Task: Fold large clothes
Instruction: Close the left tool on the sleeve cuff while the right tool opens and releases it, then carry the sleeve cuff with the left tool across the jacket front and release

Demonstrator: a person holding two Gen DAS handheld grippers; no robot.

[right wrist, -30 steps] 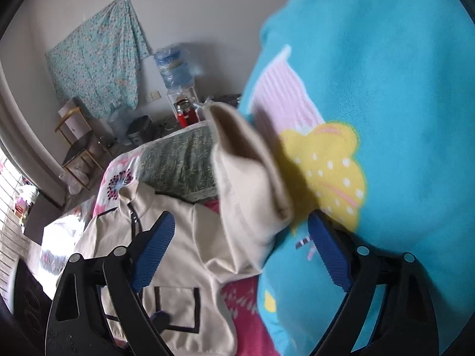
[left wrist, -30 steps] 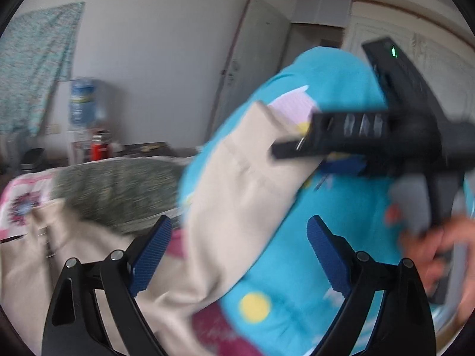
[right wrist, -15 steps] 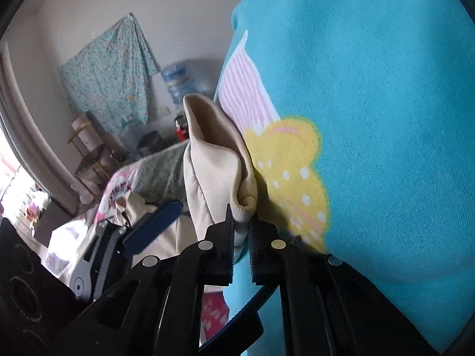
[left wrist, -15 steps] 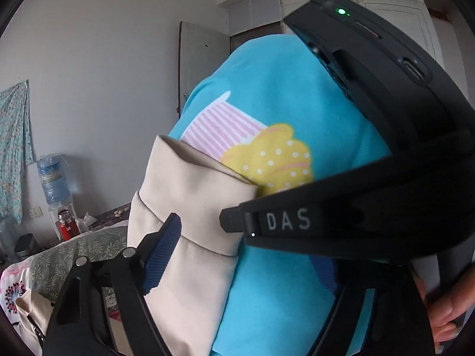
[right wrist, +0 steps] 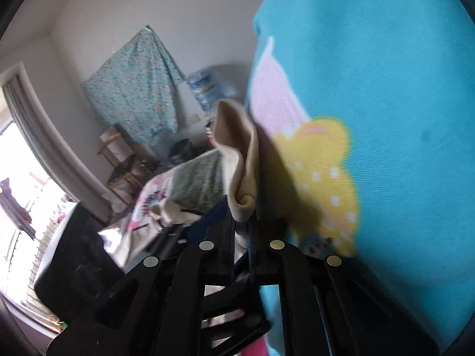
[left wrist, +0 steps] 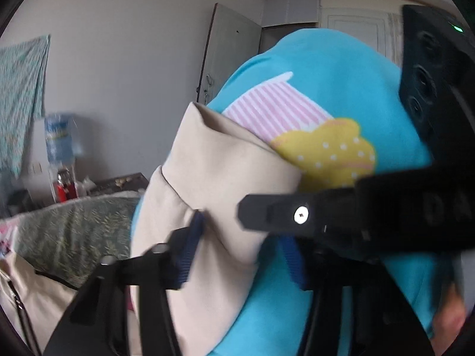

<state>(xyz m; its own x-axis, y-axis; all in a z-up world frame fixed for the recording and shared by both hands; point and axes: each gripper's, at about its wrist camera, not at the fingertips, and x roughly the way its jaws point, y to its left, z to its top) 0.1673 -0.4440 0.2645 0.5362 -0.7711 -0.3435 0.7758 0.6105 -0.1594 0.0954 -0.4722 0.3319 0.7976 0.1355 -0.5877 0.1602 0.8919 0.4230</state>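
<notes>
Since a second ago both grippers have closed in on the raised beige sleeve (left wrist: 213, 184): back then each pair of fingers stood wide apart around it, and the left gripper (left wrist: 240, 249) has since narrowed so that its blue pads now flank the cloth, the left pad (left wrist: 190, 246) pressing into the fabric, though whether the far pad touches is hidden behind the other tool. From the right wrist camera, the right gripper (right wrist: 242, 237) is clamped almost fully together on the ribbed cuff (right wrist: 242, 204), a thin strip of cloth pinched between its fingers. That sleeve stands upright against the person's turquoise shirt (left wrist: 320, 95) with its cupcake print, while the jacket body (left wrist: 38, 302) it belongs to lies below on the bed, beside a green patterned pillow (left wrist: 74, 225). On a stand by the back wall sits a water dispenser bottle (left wrist: 58, 139); its contents are too blurred to judge.
</notes>
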